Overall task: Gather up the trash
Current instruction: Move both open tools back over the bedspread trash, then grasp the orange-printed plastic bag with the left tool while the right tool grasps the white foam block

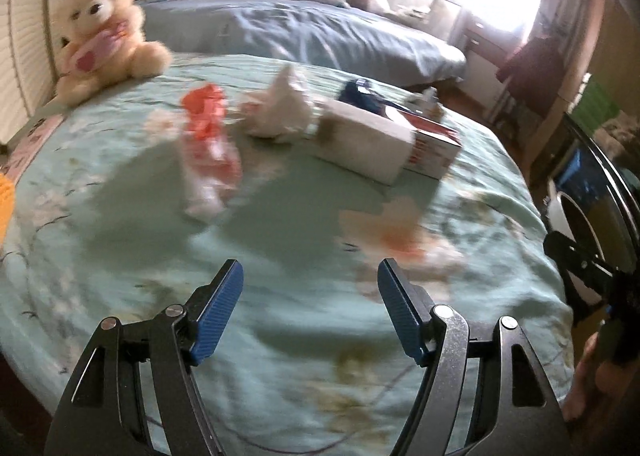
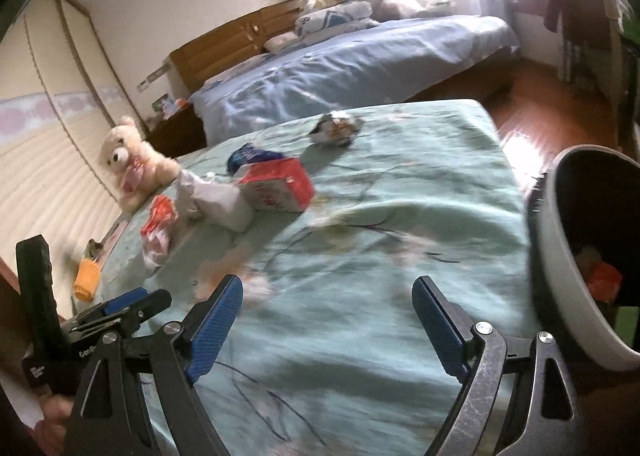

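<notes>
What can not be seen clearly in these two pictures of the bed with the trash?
- Trash bin, right wrist view: cut off by the frame edge; its dark inside hides most of the contents.
- Dark blue packet, left wrist view: mostly hidden behind the white box.
- Red-and-white wrapper, left wrist view: motion blur makes any print unreadable.
- Orange object, left wrist view: cut off by the left edge.

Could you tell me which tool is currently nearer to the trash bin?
Right. The right tool hovers open with the trash bin just off its right side, while the left tool is farther off, over the bed facing the wrappers.
</notes>
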A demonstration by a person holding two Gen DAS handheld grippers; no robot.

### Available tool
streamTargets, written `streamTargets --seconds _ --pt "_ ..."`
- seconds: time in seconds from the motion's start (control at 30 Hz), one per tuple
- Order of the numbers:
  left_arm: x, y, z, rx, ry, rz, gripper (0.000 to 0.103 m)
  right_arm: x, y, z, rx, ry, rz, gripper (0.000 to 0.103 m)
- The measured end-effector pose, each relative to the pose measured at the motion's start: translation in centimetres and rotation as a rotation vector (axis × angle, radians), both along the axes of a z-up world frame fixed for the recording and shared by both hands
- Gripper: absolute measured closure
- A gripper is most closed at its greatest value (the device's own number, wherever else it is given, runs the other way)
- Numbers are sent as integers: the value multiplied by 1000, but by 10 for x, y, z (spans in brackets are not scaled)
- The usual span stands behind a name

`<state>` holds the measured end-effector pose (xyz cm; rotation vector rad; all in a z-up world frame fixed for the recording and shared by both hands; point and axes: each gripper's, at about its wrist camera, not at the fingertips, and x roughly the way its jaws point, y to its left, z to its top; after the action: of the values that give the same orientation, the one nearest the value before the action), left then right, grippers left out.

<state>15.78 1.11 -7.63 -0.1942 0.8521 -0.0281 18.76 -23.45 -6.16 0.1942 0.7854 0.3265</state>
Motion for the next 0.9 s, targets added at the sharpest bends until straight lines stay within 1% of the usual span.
streamTargets --seconds 0.2,0.27,0.4,0.5,0.53,0.63,0.67,0.9 --pt "3 28 0 1 1 64 32 9 30 -3 -18 5 64 15" --pt "6 38 -2 -11 8 88 32 13 40 -4 -19 4 88 15" --pt "13 55 -3 -31 19 109 32 23 58 -8 15 -10 146 15" --pt "18 60 -1 -30 16 117 32 35 73 -14 18 5 189 16" --pt "20 63 -1 -30 16 120 32 39 78 -16 17 11 201 19" --pt "28 69 -1 -35 18 124 32 51 92 -21 -8 28 218 33" --pt "30 70 -1 -39 19 119 32 55 95 -22 -6 35 224 34" --pt "52 77 3 -48 9 83 32 79 111 -24 -4 41 252 34"
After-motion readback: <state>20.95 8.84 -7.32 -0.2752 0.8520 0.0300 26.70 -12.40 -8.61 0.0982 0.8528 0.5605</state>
